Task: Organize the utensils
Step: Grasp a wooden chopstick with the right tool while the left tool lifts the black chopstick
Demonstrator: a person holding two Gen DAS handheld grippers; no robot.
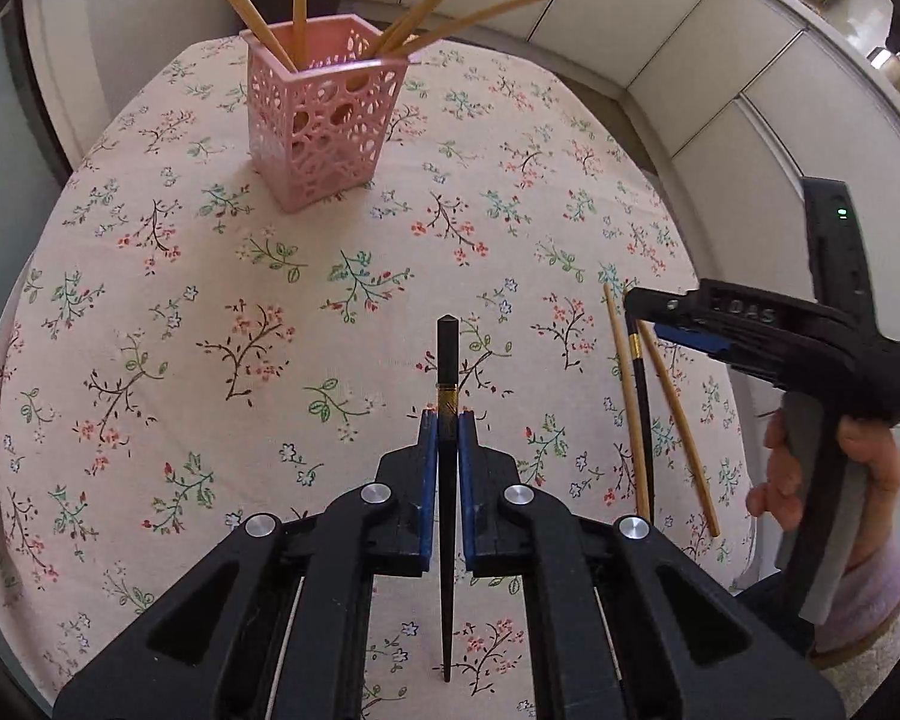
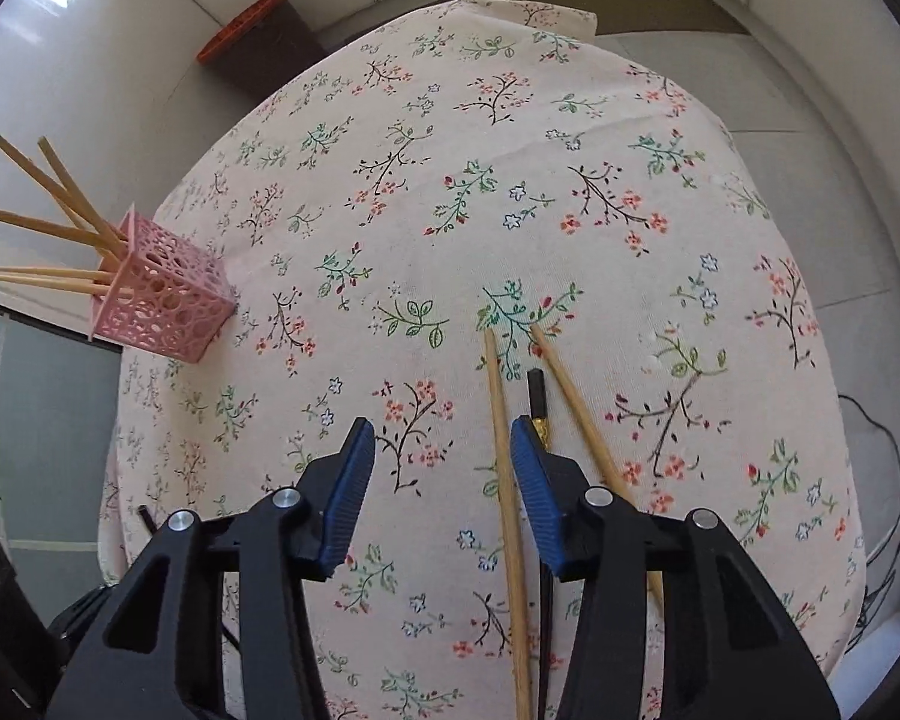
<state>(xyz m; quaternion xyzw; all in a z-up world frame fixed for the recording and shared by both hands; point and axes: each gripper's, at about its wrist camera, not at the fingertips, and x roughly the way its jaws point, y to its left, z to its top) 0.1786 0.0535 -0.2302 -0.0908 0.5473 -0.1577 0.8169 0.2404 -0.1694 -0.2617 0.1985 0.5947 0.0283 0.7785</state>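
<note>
Your left gripper (image 1: 448,420) is clamped on a black chopstick (image 1: 447,360), its blue pads pinching just below the gold band, blunt end forward and the tapered tip trailing back toward you. Carry it toward the pink lattice holder (image 1: 321,126) at the far side of the floral tablecloth (image 1: 180,300); I'd turn the tapered tip downward before lowering it, and aim for a gap between the bamboo chopsticks (image 1: 450,18) already fanned out inside.

Your right gripper (image 2: 441,462) hangs with its fingers spread wide and empty, low over three utensils lying well apart from the holder: two loose bamboo chopsticks (image 2: 507,480) and a second black chopstick (image 2: 537,399) between them.

Only the left wrist view shows your right hand (image 1: 834,480) on its handle. Only the right wrist view shows that those fingers are apart.
</note>
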